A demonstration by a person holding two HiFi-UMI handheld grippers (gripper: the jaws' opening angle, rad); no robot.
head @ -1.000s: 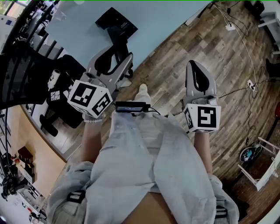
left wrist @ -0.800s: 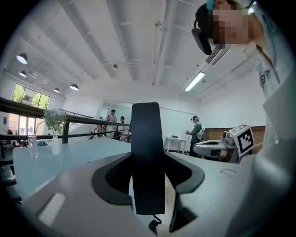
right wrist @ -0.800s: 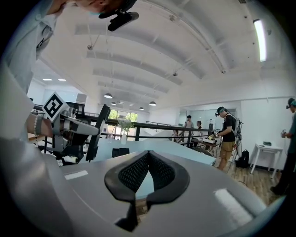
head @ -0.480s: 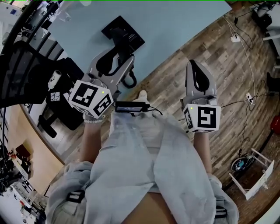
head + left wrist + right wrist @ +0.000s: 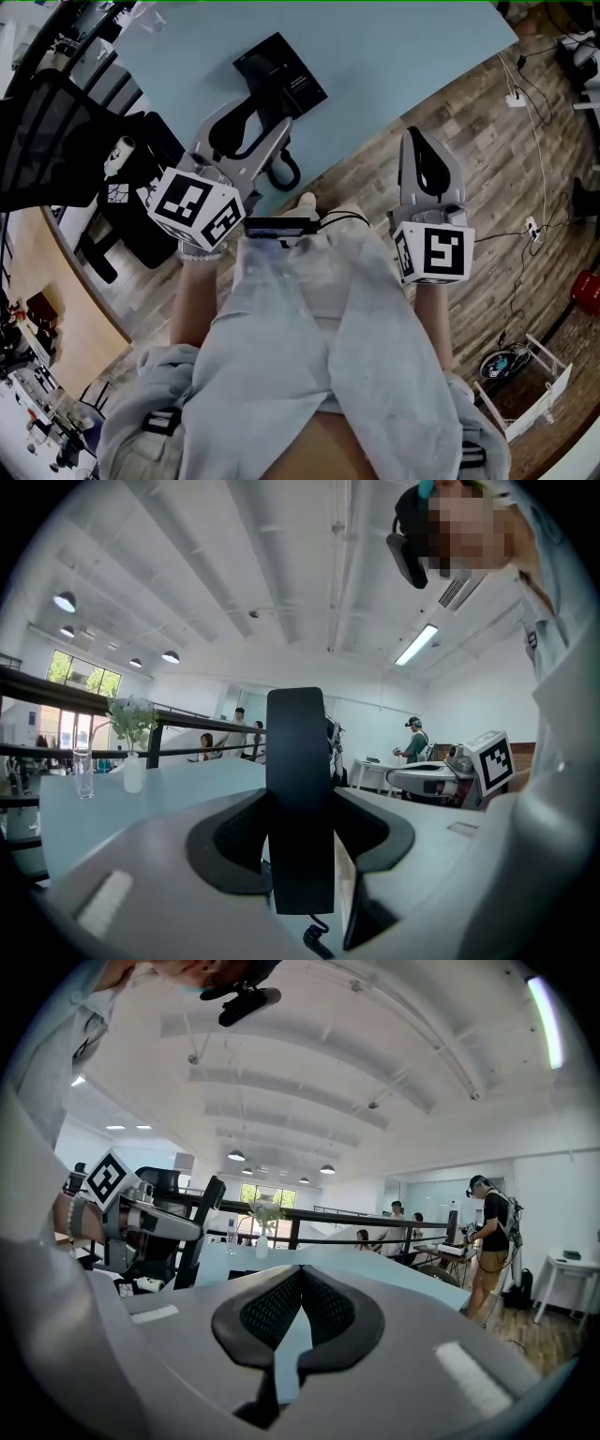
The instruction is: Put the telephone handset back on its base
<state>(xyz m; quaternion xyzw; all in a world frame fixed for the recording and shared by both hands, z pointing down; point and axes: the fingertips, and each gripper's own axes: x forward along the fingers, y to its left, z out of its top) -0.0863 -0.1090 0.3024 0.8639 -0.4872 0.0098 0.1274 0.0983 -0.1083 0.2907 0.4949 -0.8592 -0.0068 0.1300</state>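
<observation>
Left gripper [image 5: 261, 139]: jaws clamped on the black handset [image 5: 300, 794], which stands upright between them in the left gripper view. The grip sits on the middle of the bar, probably so that both ends stay free to drop into the cradle.

Cord [image 5: 314, 939] hangs from the handset's lower end. It looks slack, so it is unlikely to fight the move.

Telephone base [image 5: 286, 80]: black, lying flat on the pale blue table [image 5: 403, 47], near the edge facing the person. The handset is held over that edge, near the base but not yet on it.

Right gripper [image 5: 415, 142]: jaws closed tip to tip with nothing between them. It is held over the wood floor, well apart from the phone (likely parked out of the way, since one gripper manages this job).

Count:
- 1 handset
- 1 base
- 1 cord
- 2 grippers, one loaded and one idle

Judgement: the handset has to be lined up lengthwise with the base before it is lowered.
</observation>
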